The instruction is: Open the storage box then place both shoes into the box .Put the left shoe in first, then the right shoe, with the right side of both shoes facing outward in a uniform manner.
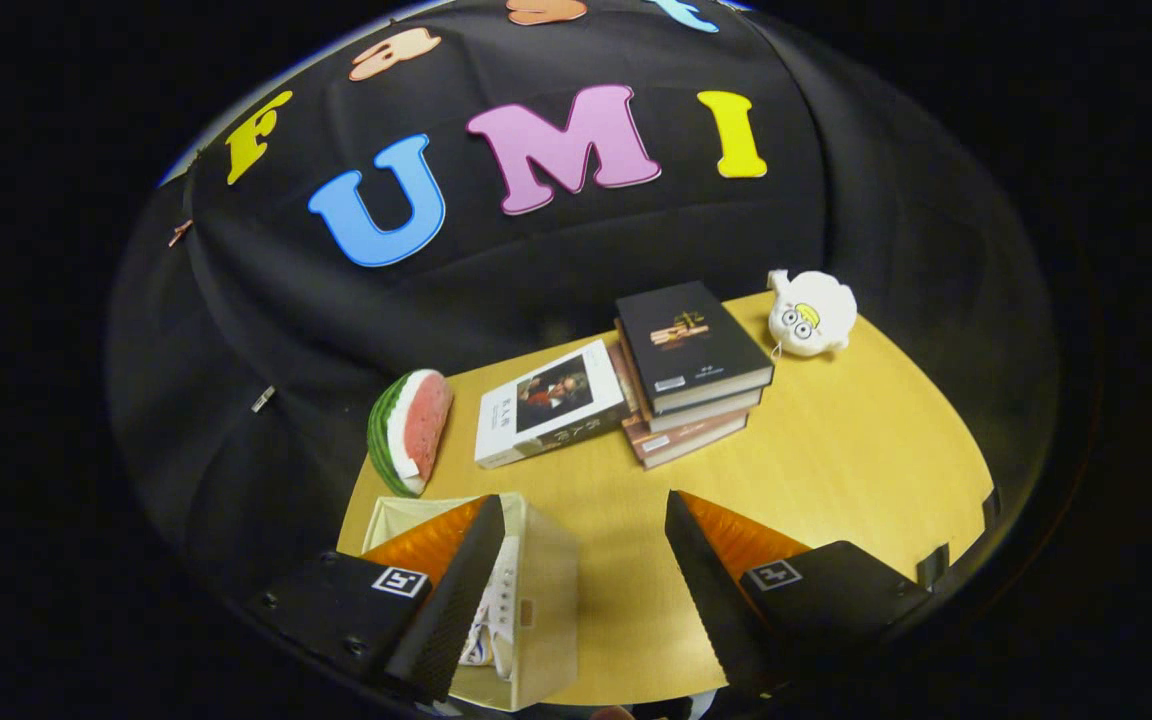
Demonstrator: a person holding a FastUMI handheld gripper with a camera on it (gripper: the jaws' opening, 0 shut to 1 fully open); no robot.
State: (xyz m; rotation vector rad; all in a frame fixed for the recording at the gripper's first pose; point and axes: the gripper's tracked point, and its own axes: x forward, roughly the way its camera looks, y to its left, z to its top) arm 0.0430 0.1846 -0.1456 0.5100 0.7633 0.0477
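Box open, sits under the left finger on the desk; 1 white shoe visible inside, a 2nd can't be confirmed. Claw wide, holding nothing. Likely late stage; right shoe possibly left.

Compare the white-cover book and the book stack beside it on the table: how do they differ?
The white-cover book is a single volume lying alone; the book stack is several books piled up. The white-cover book carries a dark picture; the stack's top cover is black with a small emblem. The white-cover book lies next to the watermelon slice toy; the stack is nearer the white plush toy. Both lie flat on the table, beyond the open gripper.
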